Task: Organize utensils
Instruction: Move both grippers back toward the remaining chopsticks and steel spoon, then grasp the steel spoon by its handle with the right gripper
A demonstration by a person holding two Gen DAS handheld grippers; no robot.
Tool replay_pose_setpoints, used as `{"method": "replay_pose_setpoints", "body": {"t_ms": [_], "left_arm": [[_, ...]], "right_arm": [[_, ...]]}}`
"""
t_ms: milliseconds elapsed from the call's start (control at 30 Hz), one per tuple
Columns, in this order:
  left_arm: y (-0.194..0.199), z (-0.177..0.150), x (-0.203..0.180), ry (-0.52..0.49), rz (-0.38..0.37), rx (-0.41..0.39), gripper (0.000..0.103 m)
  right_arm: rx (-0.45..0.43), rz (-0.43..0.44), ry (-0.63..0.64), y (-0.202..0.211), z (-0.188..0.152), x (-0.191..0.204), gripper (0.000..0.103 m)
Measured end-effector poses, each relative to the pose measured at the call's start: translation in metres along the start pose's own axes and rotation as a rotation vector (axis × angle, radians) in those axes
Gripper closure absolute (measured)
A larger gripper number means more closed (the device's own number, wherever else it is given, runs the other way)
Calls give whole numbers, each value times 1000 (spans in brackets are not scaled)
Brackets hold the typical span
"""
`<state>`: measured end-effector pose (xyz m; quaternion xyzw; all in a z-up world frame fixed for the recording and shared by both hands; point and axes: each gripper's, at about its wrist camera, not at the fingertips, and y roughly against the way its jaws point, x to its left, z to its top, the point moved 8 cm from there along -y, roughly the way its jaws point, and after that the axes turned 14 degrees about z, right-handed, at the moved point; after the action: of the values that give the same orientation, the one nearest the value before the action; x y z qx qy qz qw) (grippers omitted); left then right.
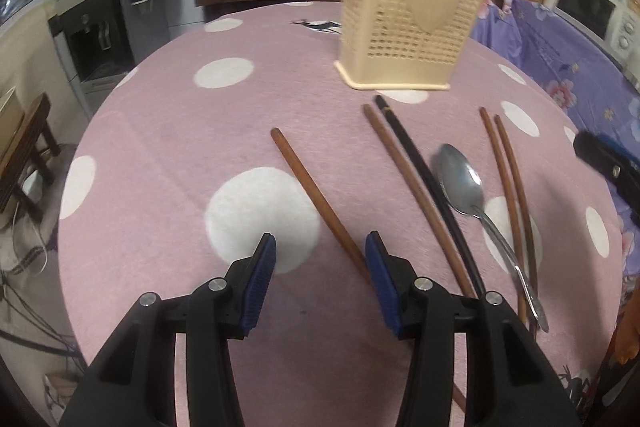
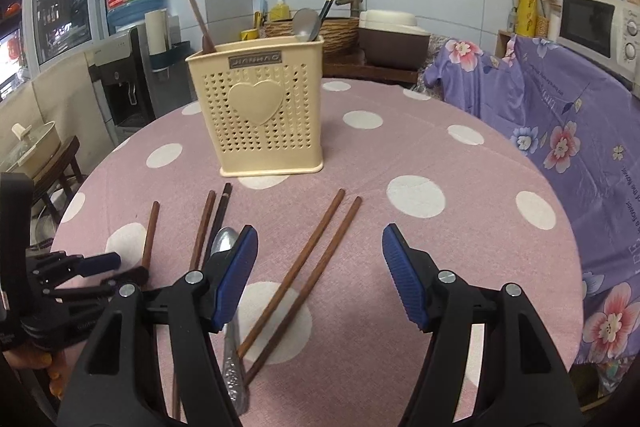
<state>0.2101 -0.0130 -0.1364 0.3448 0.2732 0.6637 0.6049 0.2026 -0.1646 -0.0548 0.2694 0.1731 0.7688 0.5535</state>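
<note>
Table (image 2: pixel 460 155) right half bare: wide free lane past holder (image 2: pixel 256 115) on its right. Left of lone chopstick (image 1: pixel 316 203), cloth bare as well. Centre crowded: brown-black chopstick pair (image 1: pixel 416 187), spoon (image 1: pixel 460 179), second pair (image 1: pixel 508 179) lie close, narrow gaps. Holder blocks far centre; utensils project above its rim.

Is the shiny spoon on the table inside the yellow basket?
No, the spoon lies flat on the tablecloth, in front of the basket.
</note>
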Motion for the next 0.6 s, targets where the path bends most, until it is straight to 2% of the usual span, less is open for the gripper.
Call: {"method": "replay_pose_setpoints", "body": {"t_ms": [133, 300, 500, 600], "left_arm": [[8, 7, 9, 33, -5, -28, 56], [10, 10, 14, 59, -13, -29, 56], [7, 6, 19, 76, -28, -14, 56], [7, 7, 20, 82, -37, -11, 56]], "right_arm": [[107, 66, 52, -24, -12, 23, 38], [244, 79, 153, -57, -33, 48, 43], [322, 32, 257, -77, -46, 57, 46], [339, 41, 250, -83, -46, 56, 46]]}}
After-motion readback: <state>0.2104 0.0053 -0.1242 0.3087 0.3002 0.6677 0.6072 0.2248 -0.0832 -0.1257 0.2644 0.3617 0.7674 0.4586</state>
